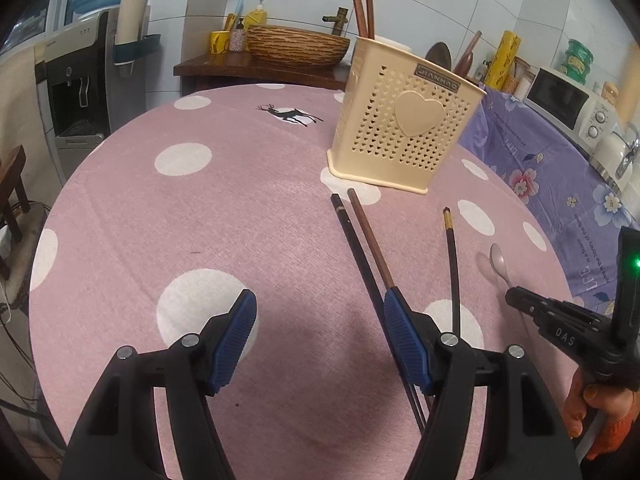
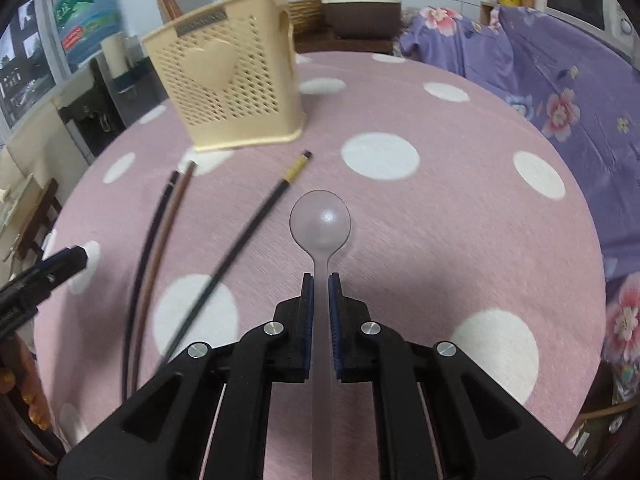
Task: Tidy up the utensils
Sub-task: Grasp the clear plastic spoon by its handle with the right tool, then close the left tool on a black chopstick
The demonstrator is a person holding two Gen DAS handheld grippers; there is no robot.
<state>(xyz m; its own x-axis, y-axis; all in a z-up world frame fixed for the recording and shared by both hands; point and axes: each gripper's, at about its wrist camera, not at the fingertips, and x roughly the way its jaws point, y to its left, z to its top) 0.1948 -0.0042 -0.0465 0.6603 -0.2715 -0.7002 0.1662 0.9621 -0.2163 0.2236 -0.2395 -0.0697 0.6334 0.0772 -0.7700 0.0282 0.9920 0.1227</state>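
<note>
A cream perforated utensil holder [image 1: 404,120] with a heart stands on the pink dotted table; it also shows in the right wrist view [image 2: 232,88]. Three chopsticks lie in front of it: a black one [image 1: 356,256], a brown one [image 1: 370,238] and a gold-banded black one [image 1: 452,260]. In the right wrist view they are the black [image 2: 144,256], the brown [image 2: 162,240] and the gold-banded [image 2: 248,232]. My left gripper [image 1: 320,312] is open and empty above the table, its right finger over the pair. My right gripper [image 2: 320,284] is shut on a translucent spoon [image 2: 320,224], also seen in the left wrist view [image 1: 500,260].
The round table [image 1: 180,220] has a pink cloth with white dots. A purple floral-covered counter [image 1: 560,184] with a microwave [image 1: 568,100] stands to the right. A water dispenser [image 1: 76,80] is at the left, a wicker basket [image 1: 296,44] behind.
</note>
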